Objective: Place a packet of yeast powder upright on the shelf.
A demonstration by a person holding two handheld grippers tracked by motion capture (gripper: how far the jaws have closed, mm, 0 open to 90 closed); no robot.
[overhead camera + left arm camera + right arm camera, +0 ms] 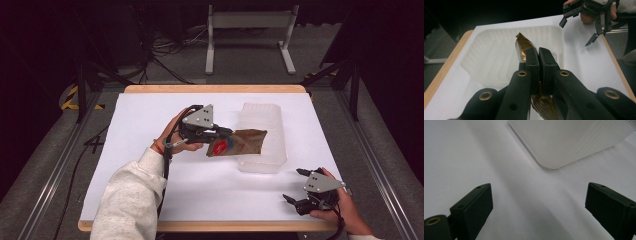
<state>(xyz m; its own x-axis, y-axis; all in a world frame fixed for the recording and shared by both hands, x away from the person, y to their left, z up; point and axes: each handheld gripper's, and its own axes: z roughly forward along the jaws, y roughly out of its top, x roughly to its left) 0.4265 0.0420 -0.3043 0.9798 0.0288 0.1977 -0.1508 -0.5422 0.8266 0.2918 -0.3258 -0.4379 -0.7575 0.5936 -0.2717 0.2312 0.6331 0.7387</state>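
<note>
Holding a brown snack packet point(239, 142) by one end, my left gripper point(220, 134) has its jaws pressed together on the foil, and the rest of the packet hangs out over the near part of the clear plastic tray point(272, 162) that sits on the white table point(150, 115). In the left gripper view the packet point(522, 45) stands edge-on above the ribbed tray floor point(489, 57), not yet lying in it. My right gripper point(299, 187) rests well apart near the table's front right corner, jaws spread wide with nothing between them. The risk I see is the thin pinch: the foil is slick, so the packet could slide free early and land across the tray's rim. The tray looks light too, and a nudge from my jaws could shove it, since my other hand is not steadying it
</note>
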